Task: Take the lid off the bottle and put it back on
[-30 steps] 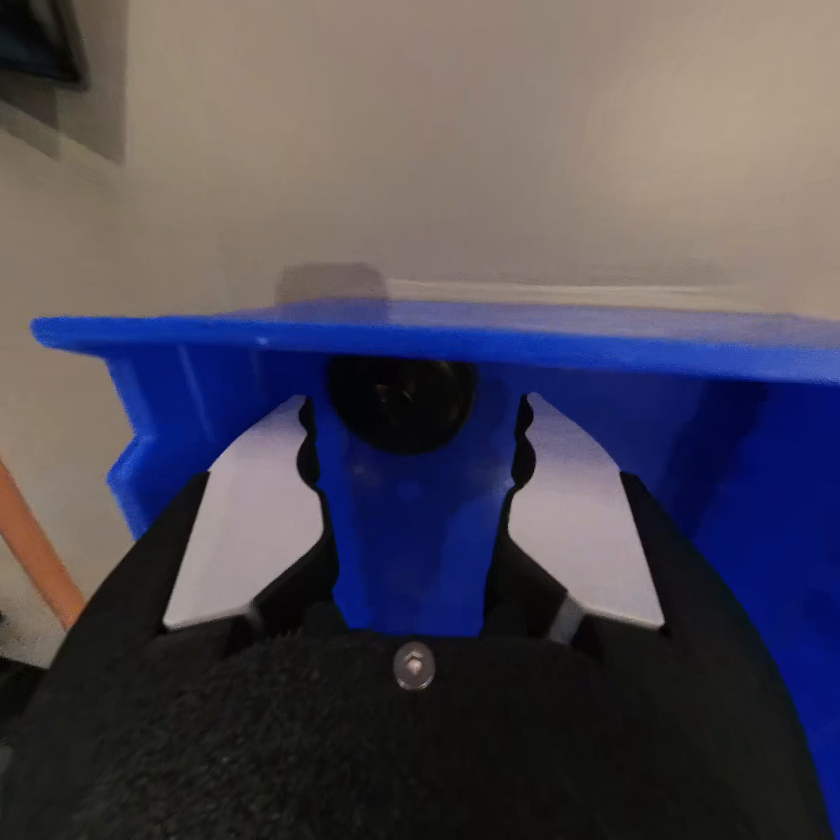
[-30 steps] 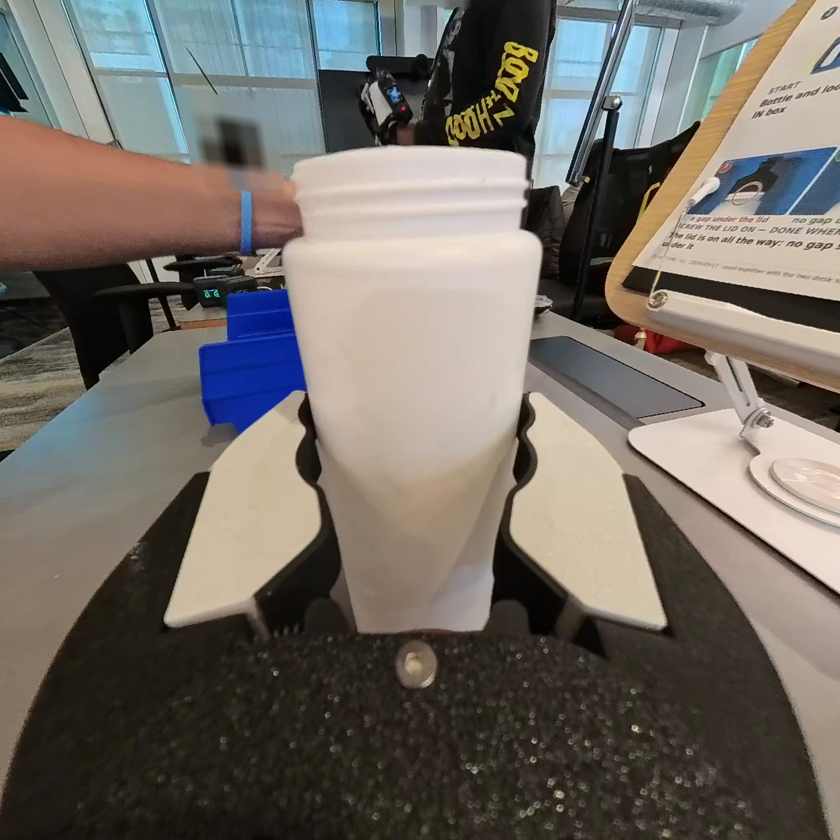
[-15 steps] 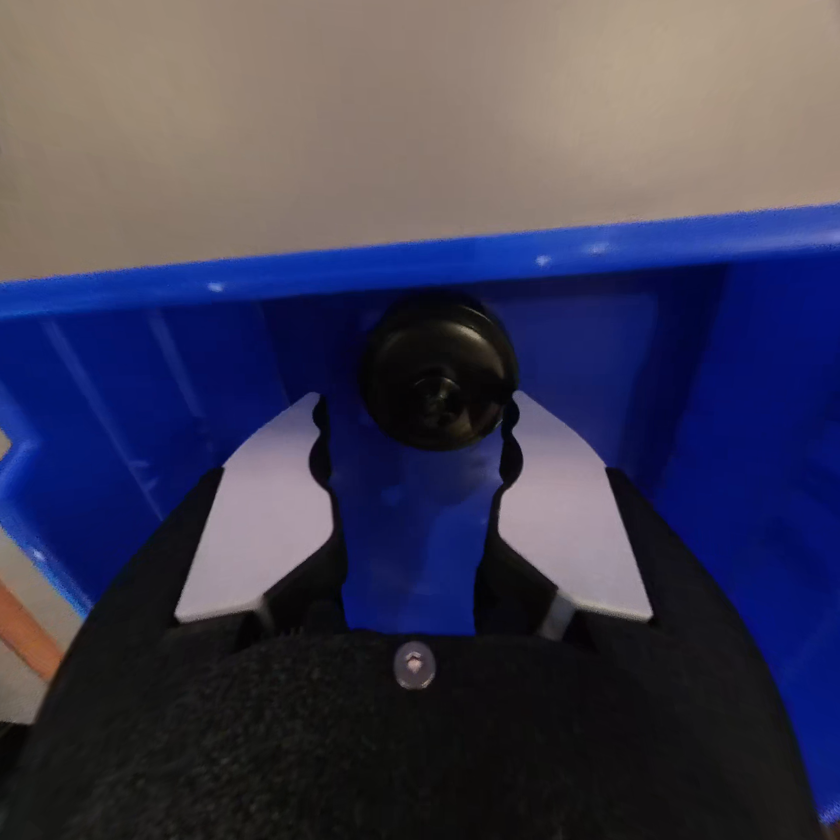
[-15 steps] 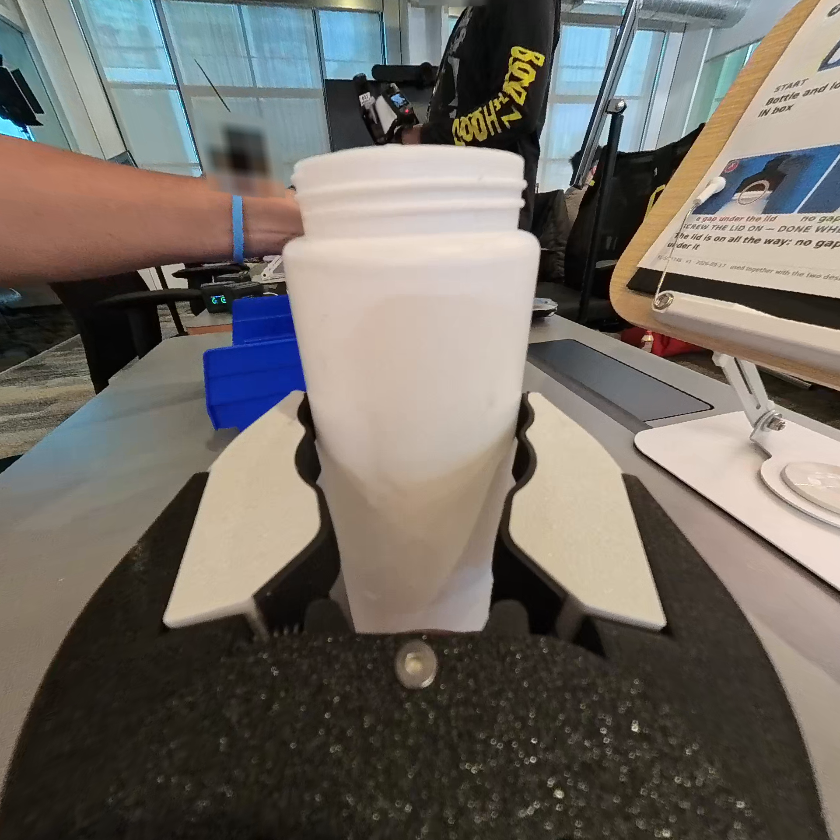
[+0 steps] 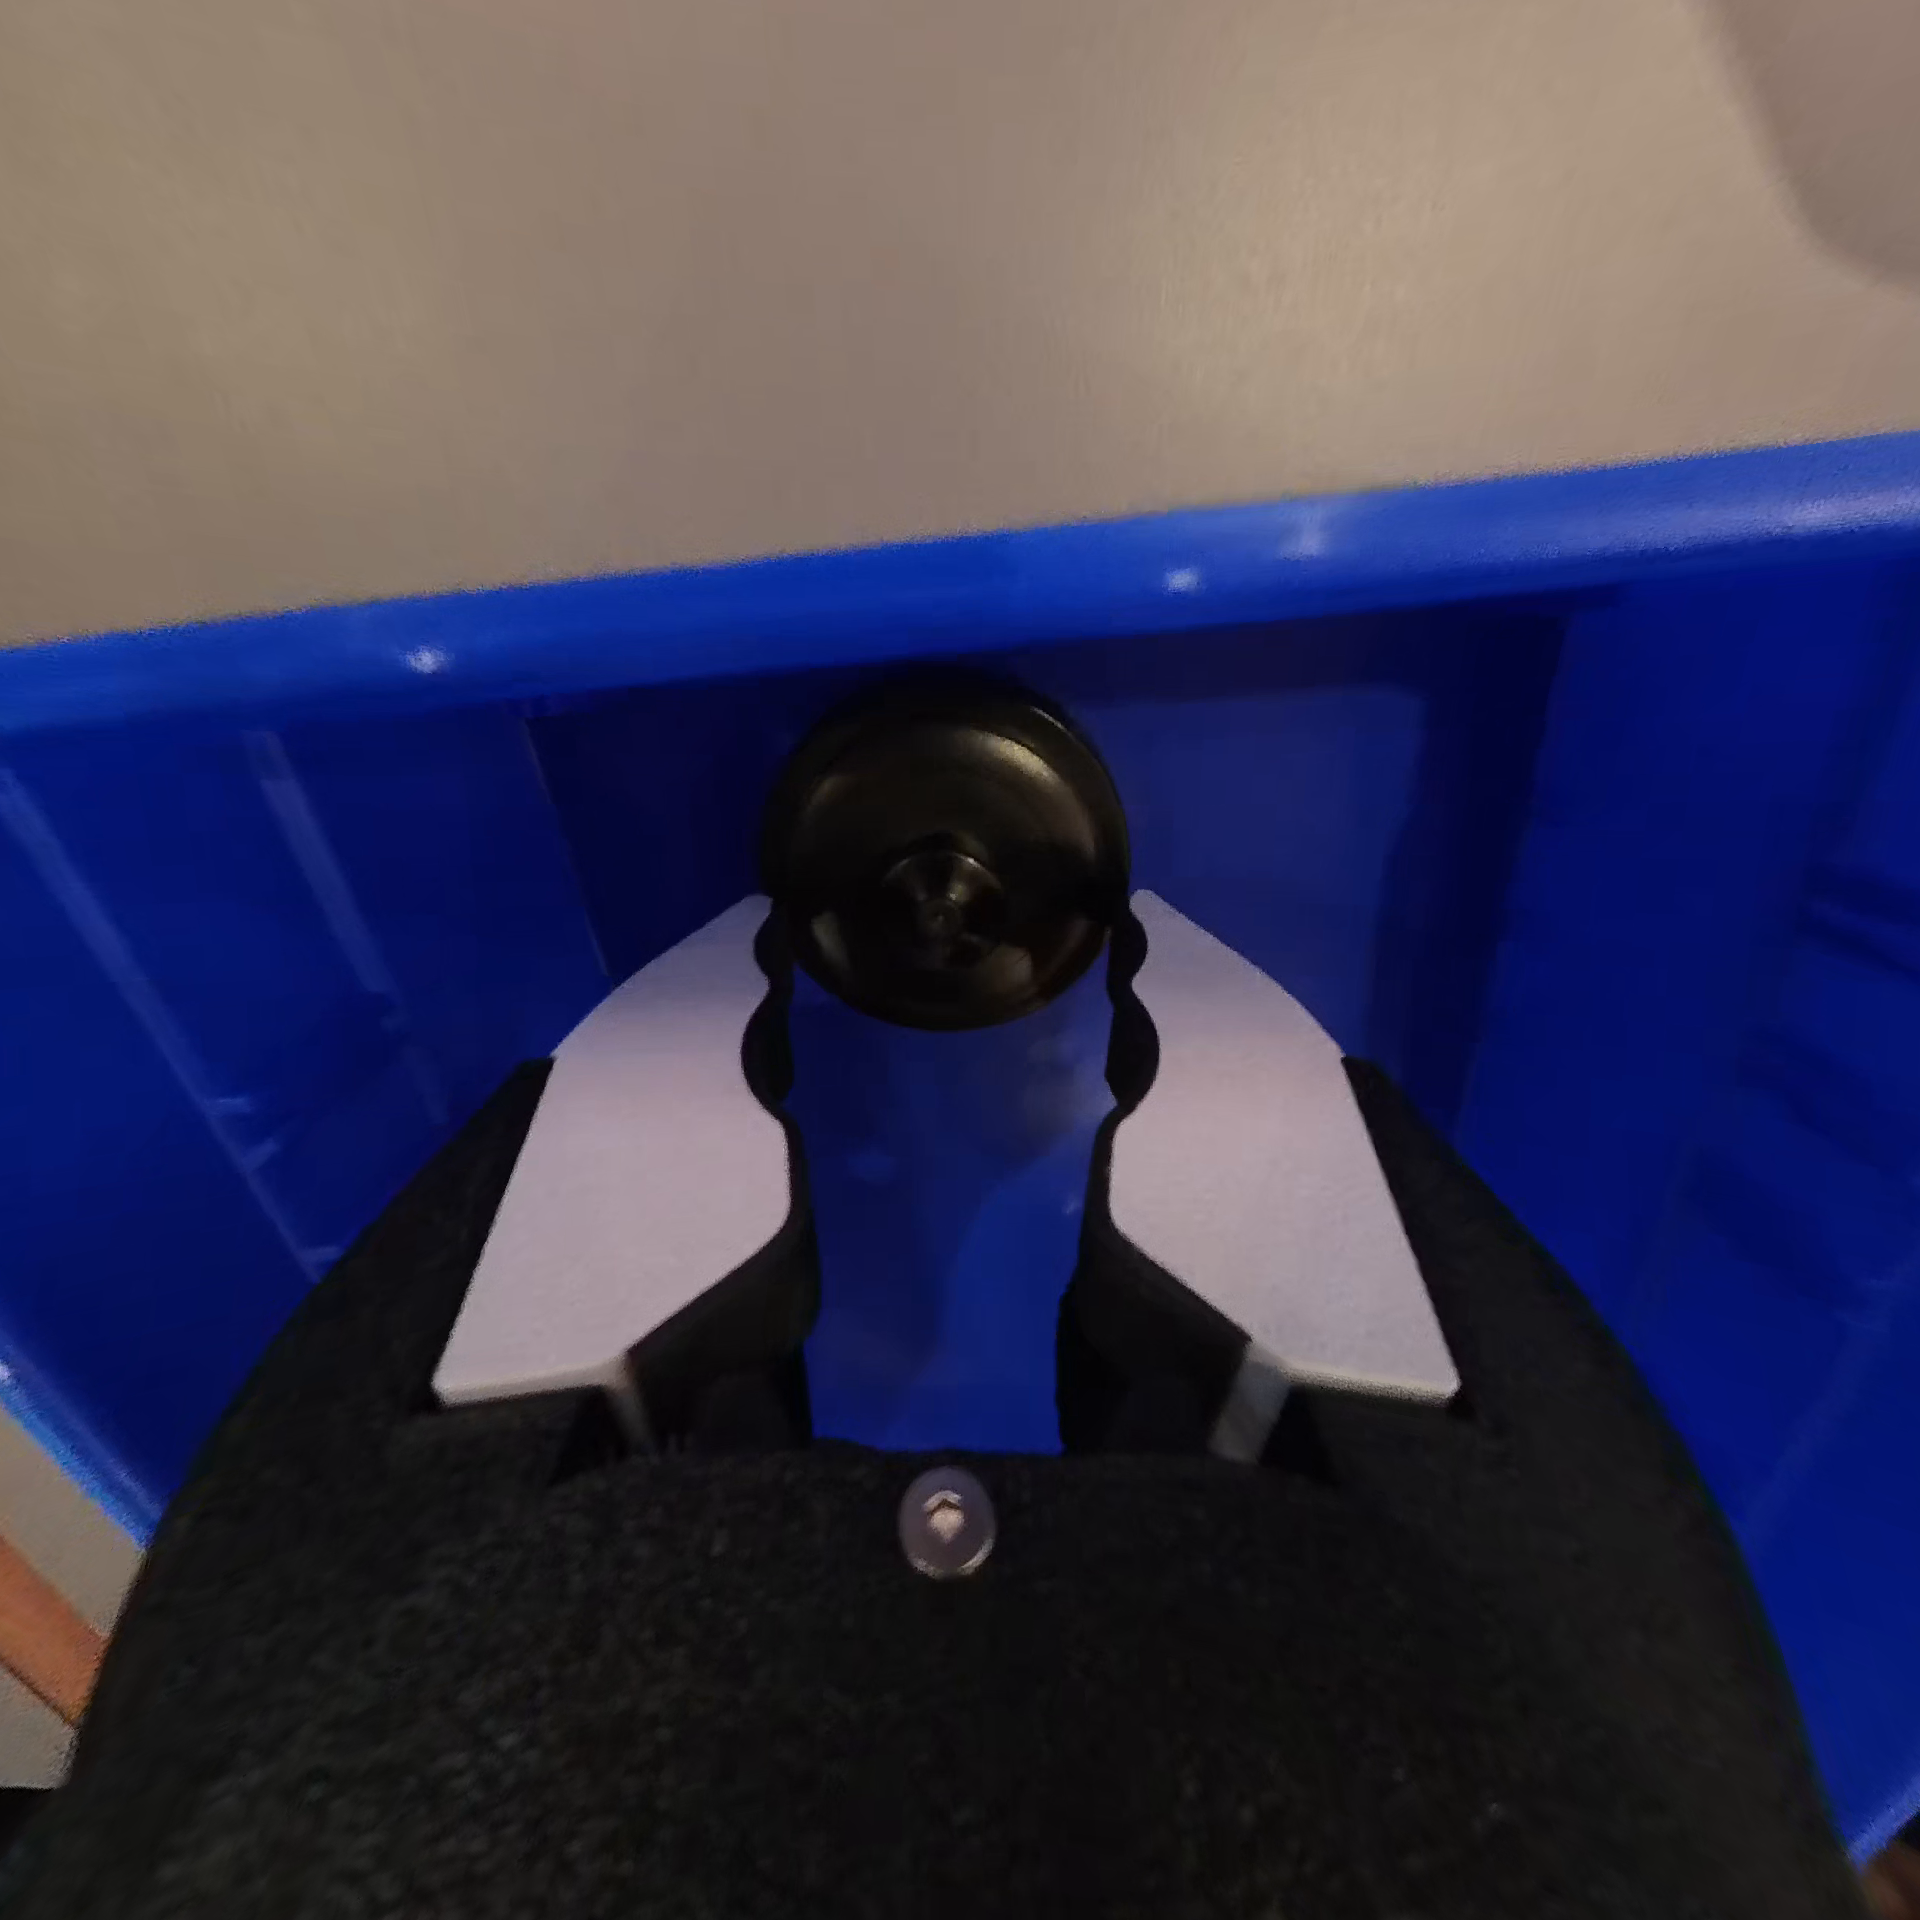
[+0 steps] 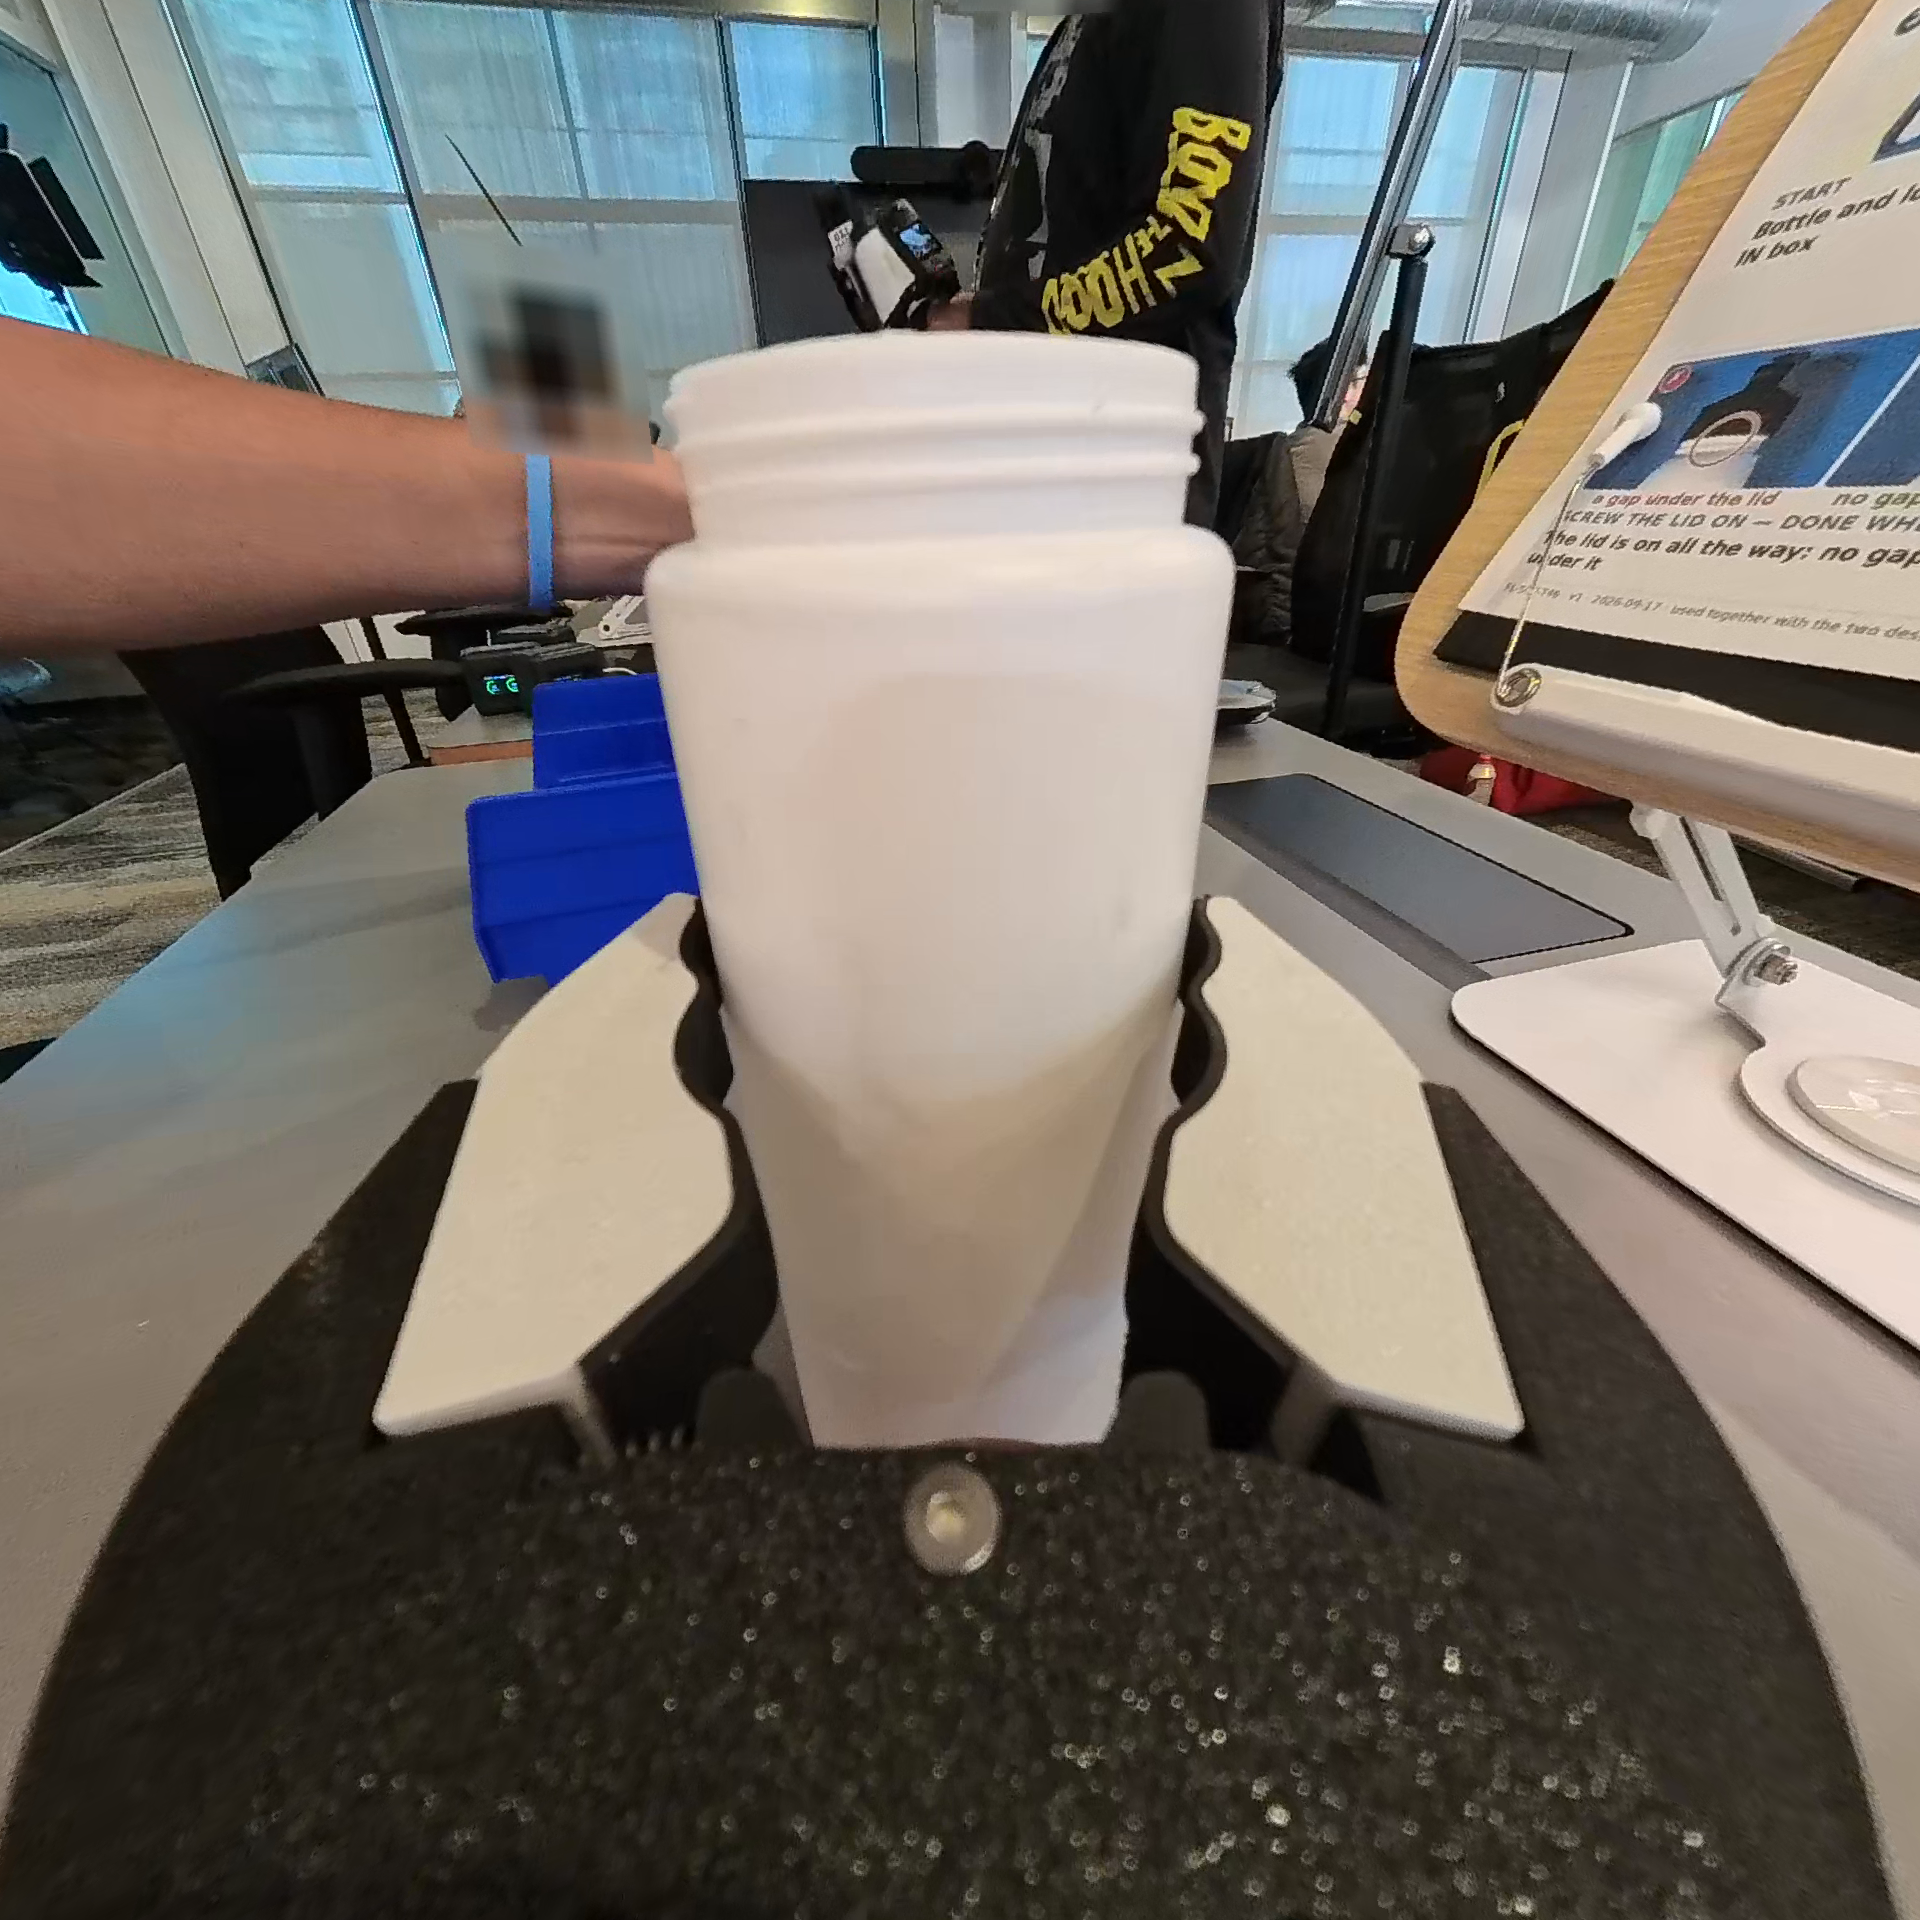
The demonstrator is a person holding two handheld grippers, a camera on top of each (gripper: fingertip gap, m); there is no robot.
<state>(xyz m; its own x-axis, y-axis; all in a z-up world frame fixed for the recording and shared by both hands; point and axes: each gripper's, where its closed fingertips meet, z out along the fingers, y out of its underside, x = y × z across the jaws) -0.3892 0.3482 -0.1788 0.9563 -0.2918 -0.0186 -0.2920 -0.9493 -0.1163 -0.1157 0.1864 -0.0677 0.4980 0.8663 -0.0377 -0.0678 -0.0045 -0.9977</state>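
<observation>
In the left wrist view my left gripper [image 5: 948, 925] is inside a blue bin [image 5: 623, 634]. Its fingertips [image 5: 771, 940] press on both sides of a round black lid [image 5: 940, 831] at the bin's far wall. In the right wrist view my right gripper [image 6: 945, 935] is shut on the lower body of an upright white bottle [image 6: 935, 675]. The bottle's threaded neck is bare, with no lid on it. The bottle hides my left gripper in this view.
A person's arm [image 6: 260, 488] reaches across to the blue bin [image 6: 582, 852] behind the bottle on the grey table [image 6: 208, 1091]. A tilted instruction board [image 6: 1714, 416] on a white stand base [image 6: 1610, 1091] is at the right. Another person [image 6: 1122, 208] stands beyond the table.
My left gripper moved down into the bin toward the lid, and its jaws narrowed until the tips met the lid's sides. My right gripper keeps the bottle, almost still.
</observation>
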